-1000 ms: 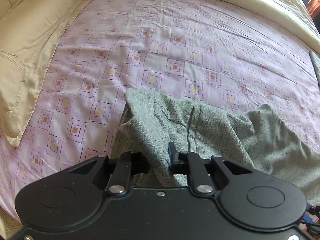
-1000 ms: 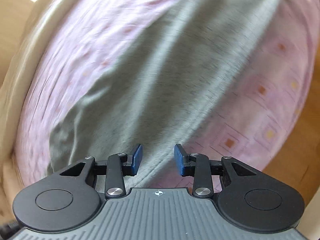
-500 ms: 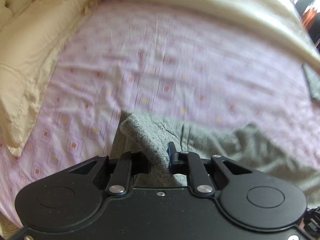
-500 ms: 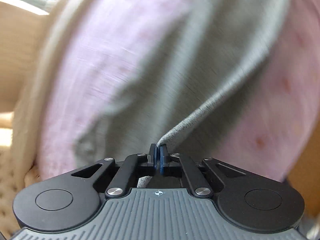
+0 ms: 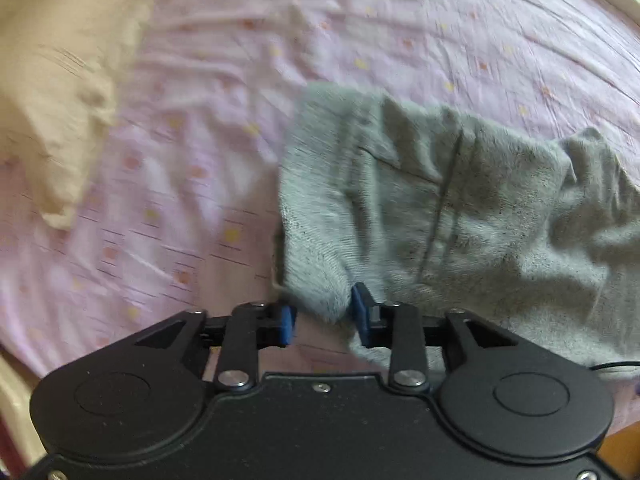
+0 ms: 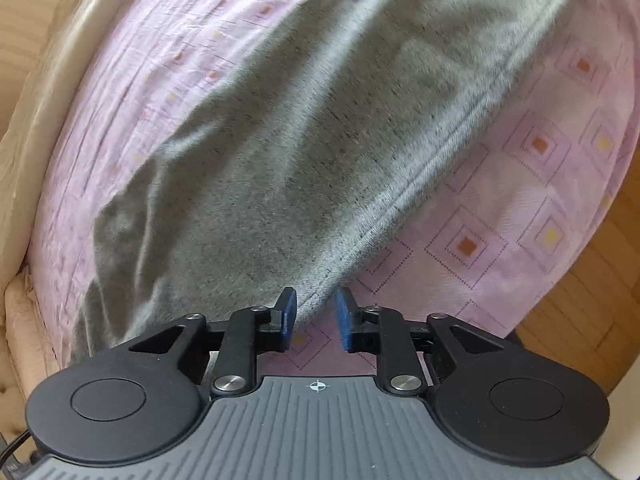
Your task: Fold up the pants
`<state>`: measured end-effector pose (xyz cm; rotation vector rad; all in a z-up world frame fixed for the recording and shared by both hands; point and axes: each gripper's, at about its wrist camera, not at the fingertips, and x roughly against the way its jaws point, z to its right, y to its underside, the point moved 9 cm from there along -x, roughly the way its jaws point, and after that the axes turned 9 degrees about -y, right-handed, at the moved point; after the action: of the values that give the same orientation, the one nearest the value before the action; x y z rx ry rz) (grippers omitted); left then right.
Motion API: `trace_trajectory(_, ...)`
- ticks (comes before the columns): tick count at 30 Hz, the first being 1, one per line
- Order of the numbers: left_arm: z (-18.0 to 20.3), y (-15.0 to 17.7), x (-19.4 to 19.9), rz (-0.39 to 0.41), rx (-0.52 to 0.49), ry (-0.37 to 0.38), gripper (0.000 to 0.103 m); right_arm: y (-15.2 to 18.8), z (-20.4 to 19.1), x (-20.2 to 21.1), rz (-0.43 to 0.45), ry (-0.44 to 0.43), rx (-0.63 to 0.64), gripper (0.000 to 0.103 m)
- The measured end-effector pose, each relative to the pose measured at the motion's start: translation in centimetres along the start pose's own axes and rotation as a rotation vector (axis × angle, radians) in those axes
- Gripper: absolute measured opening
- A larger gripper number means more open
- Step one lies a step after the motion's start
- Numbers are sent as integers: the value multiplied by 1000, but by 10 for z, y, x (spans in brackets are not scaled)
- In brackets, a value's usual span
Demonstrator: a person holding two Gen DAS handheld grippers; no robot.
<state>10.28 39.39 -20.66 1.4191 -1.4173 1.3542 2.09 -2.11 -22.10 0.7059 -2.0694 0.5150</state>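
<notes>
My left fingers (image 5: 323, 320) opening with pants (image 5: 432, 208) fold between them, my right fingers (image 6: 313, 318) opening over pants hem, bed (image 6: 520, 208) underneath

The pants (image 5: 440, 200) ahead of the tongs are heathered grey with fine dark flecks. The bedsheet (image 6: 520, 208) under them is pale pink-lilac, printed with dotted nested squares around orange or yellow centres. Left of the left tongs lies a plain cream-yellow pillow (image 5: 52, 80); the tongs are black with blue pads (image 6: 286, 312).
</notes>
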Motion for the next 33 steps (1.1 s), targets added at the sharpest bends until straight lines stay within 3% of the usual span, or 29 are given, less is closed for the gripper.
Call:
trace_trajectory(4, -1, -17, 37, 115, 25, 7, 43, -11, -38, 22, 54, -24, 240, 22)
trace_trajectory(8, 27, -29, 69, 234, -45, -54, 43, -24, -94, 14, 89, -36, 545, 22)
trace_trajectory(11, 42, -26, 84, 279, -72, 12, 43, -29, -136, -2, 111, -91, 674, 22)
trace_trajectory(13, 57, -28, 81, 283, -126, 66, 44, -29, -157, -16, 108, -126, 748, 22)
trace_trajectory(17, 91, -38, 53, 279, -193, 88, 44, -27, -190, -24, 94, -139, 857, 23)
trace_trajectory(21, 95, -44, 6, 214, -180, 36, 46, -30, -214, -27, 112, -179, 952, 23)
trace_trajectory(24, 76, -32, -35, 97, -178, -55, 48, -29, -223, -41, 34, -186, 1042, 23)
trace_trajectory(25, 74, -27, -47, 74, -200, -43, 50, -30, -224, -47, 12, -164, 1054, 24)
trace_trajectory(29, 75, -24, -47, 133, -270, -56, 55, -40, -234, -72, -31, -124, 1093, 24)
trace_trajectory(33, 75, -25, -49, 124, -226, -42, 55, -58, -249, -110, -100, -109, 1024, 24)
